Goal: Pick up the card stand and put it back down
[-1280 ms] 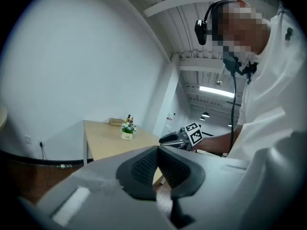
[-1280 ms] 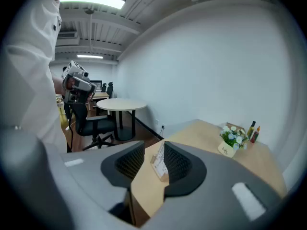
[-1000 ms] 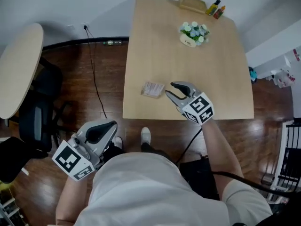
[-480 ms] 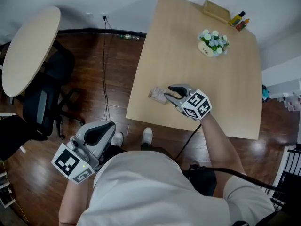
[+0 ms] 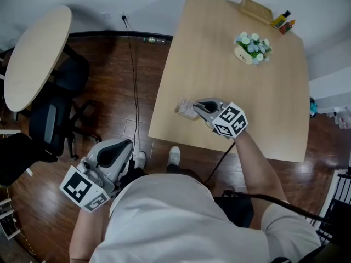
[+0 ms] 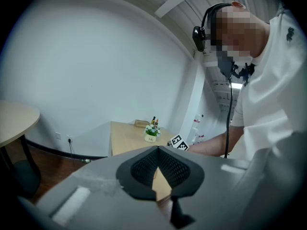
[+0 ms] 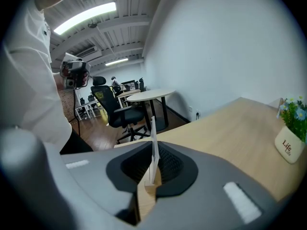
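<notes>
The right gripper point(image 5: 198, 107) has just closed its jaws on the thin clear card stand point(image 5: 185, 109), upright near the counter's point(image 5: 230, 81) near left edge. Lift straight, keep it vertical, set it down flat. The left gripper point(image 5: 117, 150) hangs shut, empty.

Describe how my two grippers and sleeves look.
The left gripper and right gripper: grey bodies, black ribbed pads on the tongs, each with a white cube bearing black square markers. A black cable hangs by the right forearm. White short-sleeved shirt.
</notes>
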